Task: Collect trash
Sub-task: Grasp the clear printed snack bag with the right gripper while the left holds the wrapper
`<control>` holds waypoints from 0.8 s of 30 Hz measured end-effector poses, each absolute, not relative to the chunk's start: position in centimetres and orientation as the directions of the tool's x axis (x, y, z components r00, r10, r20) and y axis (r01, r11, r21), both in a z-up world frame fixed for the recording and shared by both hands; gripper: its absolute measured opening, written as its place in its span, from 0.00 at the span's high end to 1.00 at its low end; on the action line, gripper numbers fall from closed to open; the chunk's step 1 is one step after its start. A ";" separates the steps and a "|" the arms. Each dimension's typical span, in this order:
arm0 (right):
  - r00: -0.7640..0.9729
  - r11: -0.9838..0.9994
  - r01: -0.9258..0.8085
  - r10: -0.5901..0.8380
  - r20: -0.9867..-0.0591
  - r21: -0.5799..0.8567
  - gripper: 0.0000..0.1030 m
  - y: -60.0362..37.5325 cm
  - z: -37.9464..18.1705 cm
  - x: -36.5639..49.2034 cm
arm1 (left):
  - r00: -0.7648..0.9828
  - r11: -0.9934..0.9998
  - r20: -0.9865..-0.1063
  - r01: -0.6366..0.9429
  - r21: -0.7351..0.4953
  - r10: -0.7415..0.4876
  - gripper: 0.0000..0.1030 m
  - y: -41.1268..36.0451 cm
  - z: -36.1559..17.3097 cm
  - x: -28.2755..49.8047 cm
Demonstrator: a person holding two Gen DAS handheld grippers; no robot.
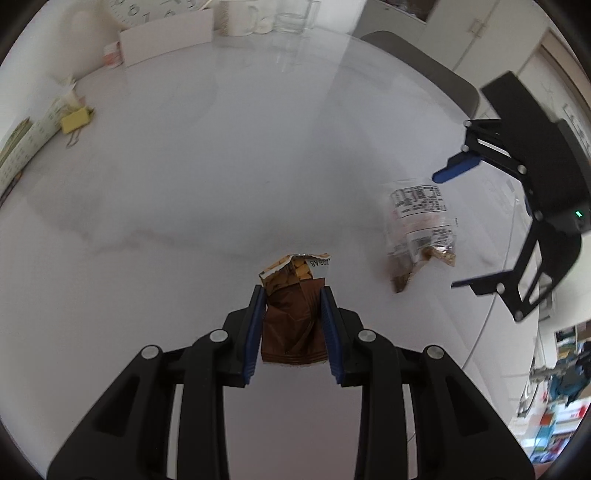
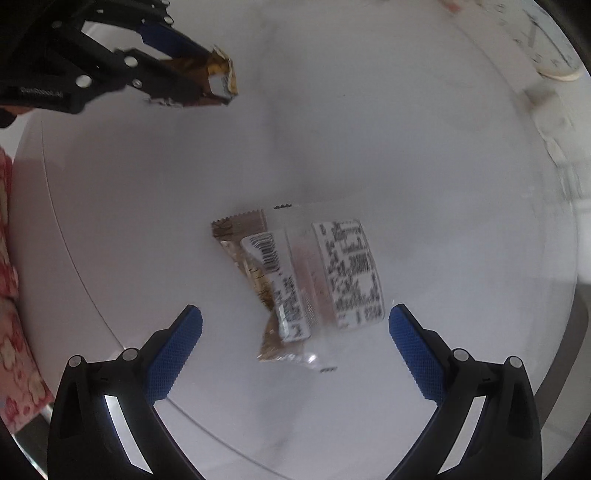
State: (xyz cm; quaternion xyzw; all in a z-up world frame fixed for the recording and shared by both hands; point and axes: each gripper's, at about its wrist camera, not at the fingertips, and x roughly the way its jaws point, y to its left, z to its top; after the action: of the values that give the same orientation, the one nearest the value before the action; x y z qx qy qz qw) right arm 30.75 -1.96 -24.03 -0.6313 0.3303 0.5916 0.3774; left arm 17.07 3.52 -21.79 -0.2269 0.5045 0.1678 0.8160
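**Left gripper clamped on brown wrapper, right gripper spread over clear packet**

Left gripper (image 1: 293,295) clenched on a torn brown snack wrapper (image 1: 293,325), blue pads pressed against both its sides, torn gold-and-white end sticking out past the fingertips; seen again from the right wrist view at upper left (image 2: 207,79), wrapper (image 2: 218,74) carried clear of the table

Right gripper (image 2: 295,321) released, jaws spread wide, pointing straight down at the white round table (image 2: 369,129), nothing between the pads; from the left wrist view hanging at the right edge (image 1: 448,229), one blue fingertip above and one black finger below

Directly beneath the right gripper, flat on the table: a clear plastic packet (image 2: 332,273) with white printed labels, partly overlapping a brown-tinted wrapper with a barcode sticker (image 2: 255,258); same packet (image 1: 421,229) visible from the left wrist view, just beside the right gripper, untouched

Farther out, along the far-left rim of the table: a yellow binder clip (image 1: 75,120) on a paper strip, a white folded card (image 1: 166,38), mugs (image 1: 238,16) and a clock face (image 1: 155,9) behind
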 end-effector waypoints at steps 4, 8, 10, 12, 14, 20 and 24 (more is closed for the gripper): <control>0.048 -0.534 -0.844 -0.004 -0.999 -0.038 0.03 -0.4 -24.9 31.5 | 0.434 0.807 -0.900 -0.549 -0.218 0.052 0.71 4.3 -22.2 16.8; 0.026 -0.547 -0.837 -0.002 -1.000 -0.020 0.11 1.1 -25.3 32.2 | 0.430 0.795 -0.901 -0.566 -0.219 0.058 0.71 4.5 -22.4 17.3; 0.016 -0.552 -0.834 -0.023 -1.000 -0.001 0.19 1.1 -25.6 32.3 | 0.426 0.795 -0.902 -0.569 -0.210 0.066 0.71 4.4 -22.4 17.7; 0.009 -0.557 -0.830 -0.026 -1.000 0.008 0.27 1.3 -25.4 32.5 | 0.425 0.797 -0.902 -0.569 -0.205 0.071 0.71 4.1 -22.3 18.1; 0.010 -0.560 -0.829 -0.023 -1.000 0.005 0.32 1.1 -25.2 32.1 | 0.429 0.796 -0.901 -0.568 -0.207 0.072 0.71 3.7 -22.2 18.2; 0.019 -0.551 -0.835 -0.034 -0.999 0.002 0.48 0.2 -24.7 30.7 | 0.422 0.809 -0.904 -0.553 -0.197 0.069 0.71 3.0 -22.7 18.6; 0.025 -0.510 -0.860 -0.031 -0.999 -0.006 0.53 0.1 -24.3 30.1 | 0.427 0.817 -0.902 -0.542 -0.199 0.064 0.71 3.1 -22.7 18.7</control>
State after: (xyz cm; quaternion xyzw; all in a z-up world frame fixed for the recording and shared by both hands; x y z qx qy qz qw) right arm 30.07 0.11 -24.33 -0.6272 0.3551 0.6014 0.3449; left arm 18.66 3.07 -22.74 -0.2382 0.5016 0.1868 0.8105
